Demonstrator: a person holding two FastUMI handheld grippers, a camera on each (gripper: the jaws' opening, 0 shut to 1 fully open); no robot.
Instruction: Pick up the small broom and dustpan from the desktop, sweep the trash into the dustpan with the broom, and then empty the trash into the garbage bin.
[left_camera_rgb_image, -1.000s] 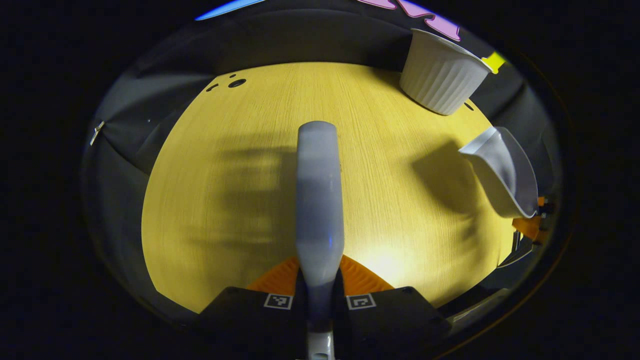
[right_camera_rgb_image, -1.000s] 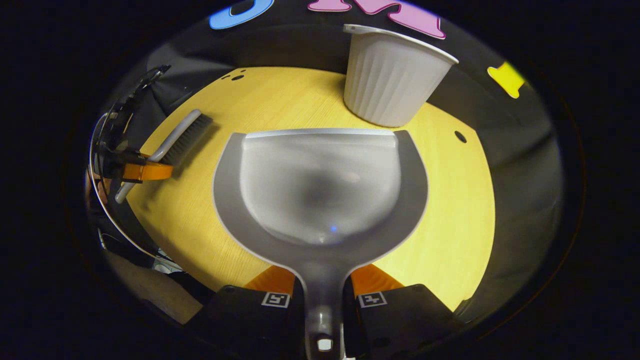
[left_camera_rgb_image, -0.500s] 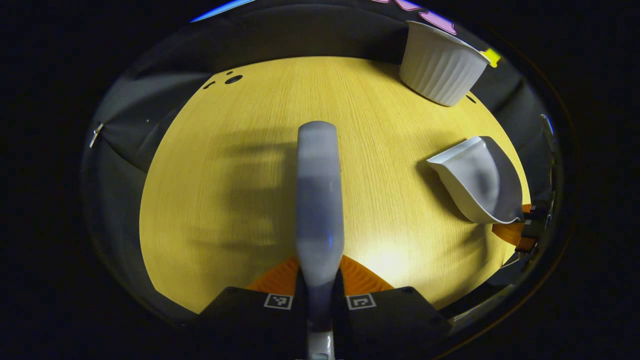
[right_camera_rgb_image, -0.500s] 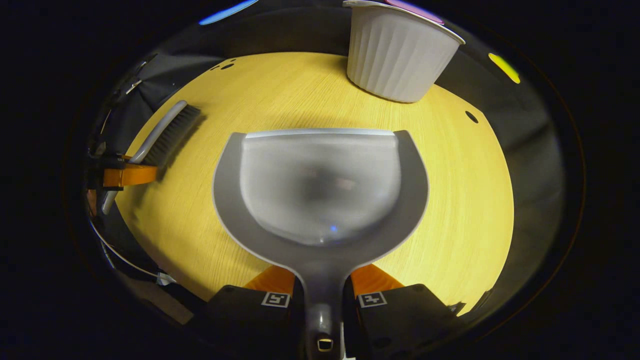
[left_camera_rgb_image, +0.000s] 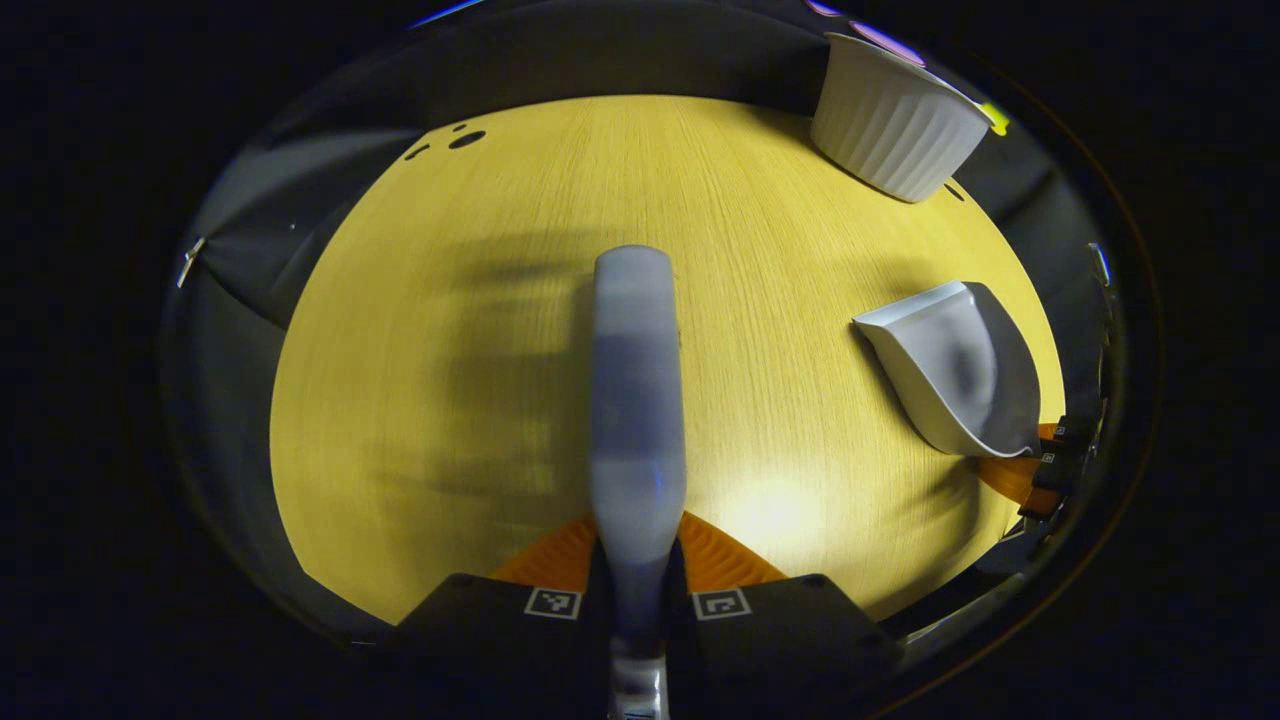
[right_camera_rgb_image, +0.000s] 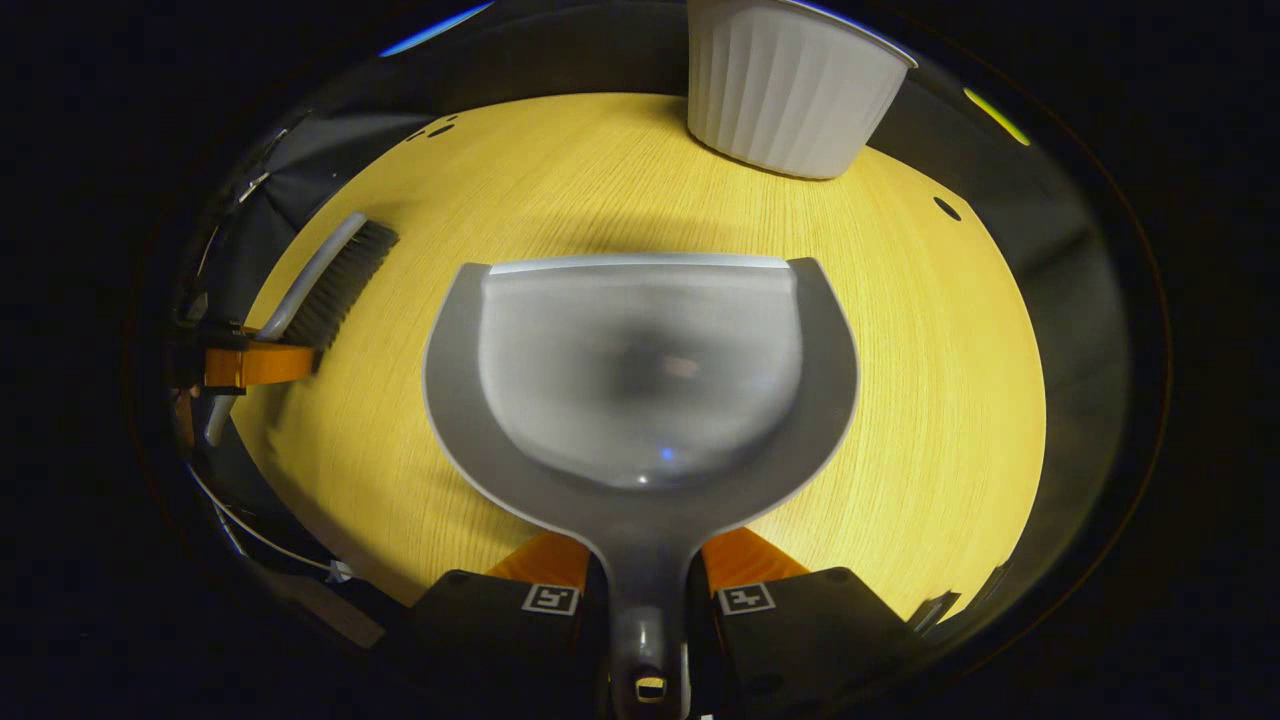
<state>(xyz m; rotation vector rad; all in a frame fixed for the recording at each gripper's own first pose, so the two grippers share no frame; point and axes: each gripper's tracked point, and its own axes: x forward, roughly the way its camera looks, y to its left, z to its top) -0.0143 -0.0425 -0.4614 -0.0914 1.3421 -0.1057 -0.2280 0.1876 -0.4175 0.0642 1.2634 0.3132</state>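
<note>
broom in left gripper, dustpan in right gripper

Yellow wooden desk with fine lines in the wood, white ribbed garbage bin standing at its far edge, small dark holes at the far corner, well away from the bin
</note>
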